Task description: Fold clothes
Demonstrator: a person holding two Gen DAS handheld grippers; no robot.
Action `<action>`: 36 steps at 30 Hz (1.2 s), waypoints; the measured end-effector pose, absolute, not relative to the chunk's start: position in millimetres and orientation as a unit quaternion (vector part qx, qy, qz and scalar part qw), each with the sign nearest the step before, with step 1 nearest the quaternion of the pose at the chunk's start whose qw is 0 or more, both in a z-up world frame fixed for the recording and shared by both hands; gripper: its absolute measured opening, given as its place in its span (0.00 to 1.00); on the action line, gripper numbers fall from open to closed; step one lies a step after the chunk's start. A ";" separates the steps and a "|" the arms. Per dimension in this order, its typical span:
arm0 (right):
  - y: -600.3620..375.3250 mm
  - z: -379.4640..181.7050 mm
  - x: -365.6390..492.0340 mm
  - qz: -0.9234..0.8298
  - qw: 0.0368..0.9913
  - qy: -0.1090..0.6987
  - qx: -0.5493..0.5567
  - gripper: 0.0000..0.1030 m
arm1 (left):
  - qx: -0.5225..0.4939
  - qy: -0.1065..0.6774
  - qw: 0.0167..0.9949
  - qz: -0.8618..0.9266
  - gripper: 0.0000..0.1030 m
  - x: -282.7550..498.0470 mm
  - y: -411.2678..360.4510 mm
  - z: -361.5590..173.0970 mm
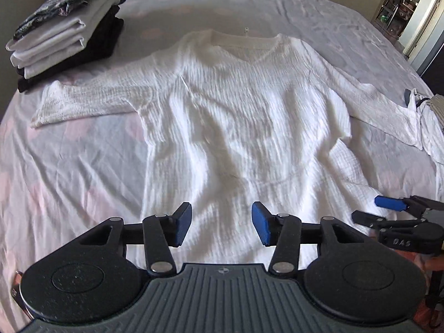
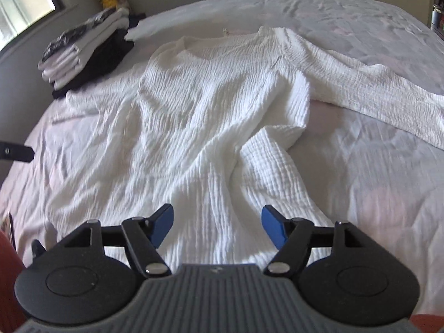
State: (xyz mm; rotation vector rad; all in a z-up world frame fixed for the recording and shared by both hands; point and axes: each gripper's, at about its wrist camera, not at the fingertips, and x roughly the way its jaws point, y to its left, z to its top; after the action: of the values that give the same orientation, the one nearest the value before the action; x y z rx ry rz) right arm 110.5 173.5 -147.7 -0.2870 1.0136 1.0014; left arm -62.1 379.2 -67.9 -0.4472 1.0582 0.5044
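A white crinkled long-sleeved top (image 1: 236, 116) lies spread face up on the bed, neckline at the far side, both sleeves stretched out sideways. My left gripper (image 1: 222, 223) hovers open over the hem area with nothing between its blue pads. In the right wrist view the same top (image 2: 216, 105) shows a raised fold near its right side. My right gripper (image 2: 217, 227) stands open above the lower part of the cloth, holding nothing. The right gripper (image 1: 388, 211) also shows at the right edge of the left wrist view.
A stack of folded clothes (image 1: 66, 30), white and black, sits at the far left of the bed (image 1: 69, 172). Another white garment (image 1: 430, 127) lies at the right edge. A doorway (image 1: 402, 2) opens at the far right, and a window (image 2: 25, 8) at the far left.
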 end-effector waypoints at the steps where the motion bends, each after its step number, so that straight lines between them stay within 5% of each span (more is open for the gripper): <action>1: 172.1 -146.5 107.7 0.459 0.741 0.470 -0.139 0.75 | -0.213 0.488 0.815 0.227 0.55 -59.9 372.9 -68.8; 5: 186.6 -145.8 86.8 0.468 0.724 0.462 -0.207 0.89 | -0.183 0.472 0.835 0.215 0.56 -44.8 345.6 -77.2; 9: 204.8 -174.4 76.1 0.444 0.716 0.459 -0.281 0.81 | -0.142 0.474 0.843 0.213 0.56 -34.0 325.6 -89.7; 11: 207.2 -183.7 77.9 0.440 0.720 0.453 -0.289 0.21 | -0.145 0.470 0.846 0.206 0.56 -36.3 321.1 -93.7; 13: 207.3 -190.4 81.1 0.438 0.725 0.449 -0.285 0.05 | -0.143 0.470 0.848 0.200 0.56 -40.9 319.7 -96.6; 21: 187.0 -153.3 110.9 0.440 0.783 0.399 -0.188 0.02 | -0.108 0.475 0.850 0.201 0.56 -48.6 339.7 -101.8; 26: 185.3 -135.0 158.1 0.390 0.830 0.368 -0.153 0.02 | -0.088 0.480 0.852 0.191 0.64 -47.8 349.3 -108.1; 36: 190.8 -174.9 183.1 0.370 0.821 0.408 -0.154 0.06 | 0.016 0.529 0.841 0.106 0.72 -40.4 337.8 -150.3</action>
State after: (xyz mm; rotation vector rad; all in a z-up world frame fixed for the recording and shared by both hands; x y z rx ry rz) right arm 183.1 190.8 -174.9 -0.3268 0.8684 0.7866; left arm -40.4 337.8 -150.3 0.0344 1.1186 0.2246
